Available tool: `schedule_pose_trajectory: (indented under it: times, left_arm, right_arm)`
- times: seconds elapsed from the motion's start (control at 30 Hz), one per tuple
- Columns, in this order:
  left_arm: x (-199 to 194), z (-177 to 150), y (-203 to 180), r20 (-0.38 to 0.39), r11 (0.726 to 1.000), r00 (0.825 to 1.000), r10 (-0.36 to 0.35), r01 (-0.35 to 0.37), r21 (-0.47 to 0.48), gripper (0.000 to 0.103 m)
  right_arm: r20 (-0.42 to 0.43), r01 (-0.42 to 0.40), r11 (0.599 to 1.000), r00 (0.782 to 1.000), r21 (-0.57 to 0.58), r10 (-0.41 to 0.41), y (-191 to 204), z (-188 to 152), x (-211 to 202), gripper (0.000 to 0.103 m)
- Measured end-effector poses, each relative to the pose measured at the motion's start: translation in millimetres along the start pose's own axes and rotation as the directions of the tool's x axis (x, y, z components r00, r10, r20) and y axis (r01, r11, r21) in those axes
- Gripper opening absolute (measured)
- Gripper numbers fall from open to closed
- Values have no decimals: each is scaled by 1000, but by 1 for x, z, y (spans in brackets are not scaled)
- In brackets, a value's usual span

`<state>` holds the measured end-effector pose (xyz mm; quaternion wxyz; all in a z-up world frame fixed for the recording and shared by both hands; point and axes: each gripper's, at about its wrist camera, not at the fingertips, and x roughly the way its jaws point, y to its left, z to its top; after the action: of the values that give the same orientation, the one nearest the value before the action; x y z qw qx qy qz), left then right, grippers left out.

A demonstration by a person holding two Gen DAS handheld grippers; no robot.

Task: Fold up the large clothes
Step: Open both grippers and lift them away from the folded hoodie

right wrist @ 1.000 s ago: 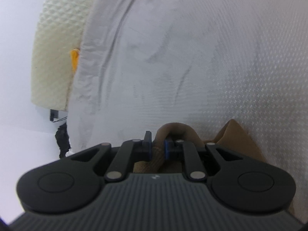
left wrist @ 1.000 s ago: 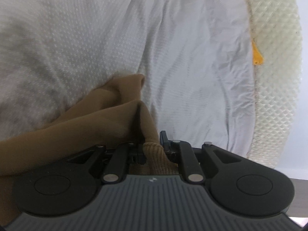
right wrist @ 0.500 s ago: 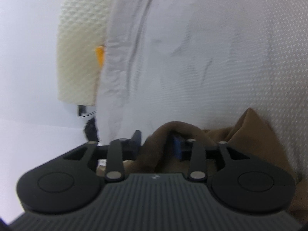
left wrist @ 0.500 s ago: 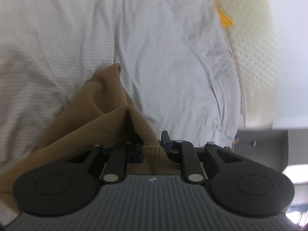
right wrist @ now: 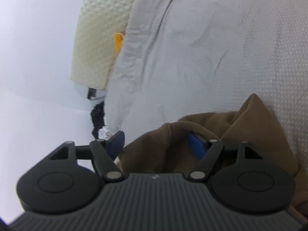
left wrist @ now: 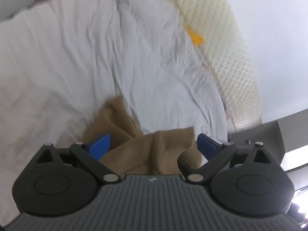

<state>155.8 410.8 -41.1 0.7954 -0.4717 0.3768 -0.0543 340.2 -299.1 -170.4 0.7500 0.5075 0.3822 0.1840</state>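
Observation:
A brown knit garment point(left wrist: 161, 150) lies crumpled on the white bedsheet point(left wrist: 80, 61), right in front of both grippers. My left gripper point(left wrist: 153, 144) has its jaws opening wide; the ribbed hem lies loose between the blue pads point(left wrist: 100, 144), which do not press on it. In the right wrist view another fold of the brown garment point(right wrist: 240, 127) bulges up between the jaws. My right gripper point(right wrist: 156, 144) is opening too, and its blue pads point(right wrist: 198, 146) stand apart from the cloth.
A cream quilted mattress edge point(left wrist: 231, 44) with an orange tag point(left wrist: 194, 36) borders the sheet. Beyond it are a pale wall and a grey surface point(left wrist: 269, 134). A dark object point(right wrist: 98, 117) sits at the bed corner below the mattress edge point(right wrist: 96, 44).
Both grippers were shut on the brown cloth and have now spread their jaws, letting it go. The left view has lifted, swung and rolled; the right has shifted slightly.

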Motion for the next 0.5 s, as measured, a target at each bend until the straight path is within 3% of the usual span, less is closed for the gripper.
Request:
schedule_pose_trajectory:
  times: [0.13, 0.23, 0.33, 0.4, 0.5]
  left_arm:
    - [-7, -21, -13, 28, 996, 999, 24, -26, 84, 99]
    - [-3, -54, -36, 40, 978, 999, 7, -15, 209, 99]
    - [9, -90, -65, 99, 920, 995, 29, -65, 386, 99]
    - [15, -106, -78, 159, 879, 986, 57, -125, 460, 99]
    - [22, -119, -90, 195, 834, 980, 41, -142, 534, 99]
  right_arm:
    - [34, 0, 1000, 999, -4, 1, 4, 1, 2, 76]
    - [108, 30, 992, 994, -122, -17, 26, -2, -16, 76]
    - [168, 70, 956, 986, -284, -22, 54, -12, -40, 76]
    - [185, 66, 930, 983, -361, 2, 66, -25, -52, 76]
    - [197, 104, 896, 980, -432, -18, 73, -38, -60, 77]
